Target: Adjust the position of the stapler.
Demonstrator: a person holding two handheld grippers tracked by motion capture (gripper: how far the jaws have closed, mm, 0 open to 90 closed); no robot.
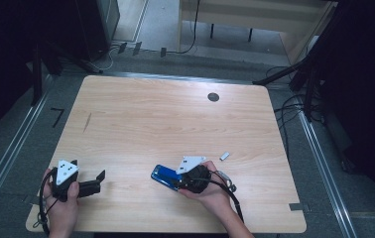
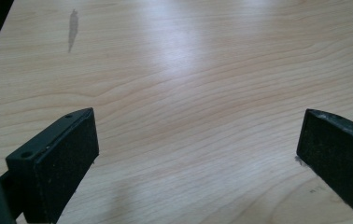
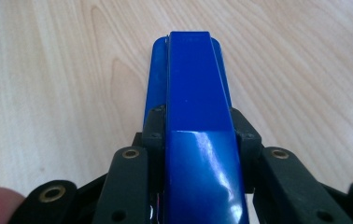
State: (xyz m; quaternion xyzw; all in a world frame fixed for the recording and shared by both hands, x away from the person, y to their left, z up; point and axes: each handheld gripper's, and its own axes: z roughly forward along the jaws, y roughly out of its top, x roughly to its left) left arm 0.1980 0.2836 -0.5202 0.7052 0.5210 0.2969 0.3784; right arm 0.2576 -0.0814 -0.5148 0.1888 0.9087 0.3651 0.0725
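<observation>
High view: your right gripper (image 1: 175,179) sits at about 6 o'clock on the wooden table (image 1: 141,119), near the front edge, with a blue stapler (image 1: 162,174) caught in its jaws and pointing toward 10 o'clock. The pick-up looks done; whether the stapler is lifted or still on the wood I cannot tell, and wherever it is to go is all still ahead of you. A small silver piece (image 1: 224,155) lies just past your right hand at 2 o'clock from it, apart from the stapler. Your left gripper (image 1: 95,181) rests at about 7 o'clock, well apart from the stapler. Left gripper view: jaws spread wide, nothing between them but bare table grain and a dark smudge (image 2: 73,29) at 11 o'clock. Right gripper view: jaws pressed against both flanks of the stapler (image 3: 198,112), gripping it across its width about midway along. The stapler is glossy blue plastic, a long top arm tapering toward the far end over a slightly wider rounded base, with a seam across the arm at the grip and a bright glare on the near half. It runs straight ahead toward 12 o'clock over the table.
</observation>
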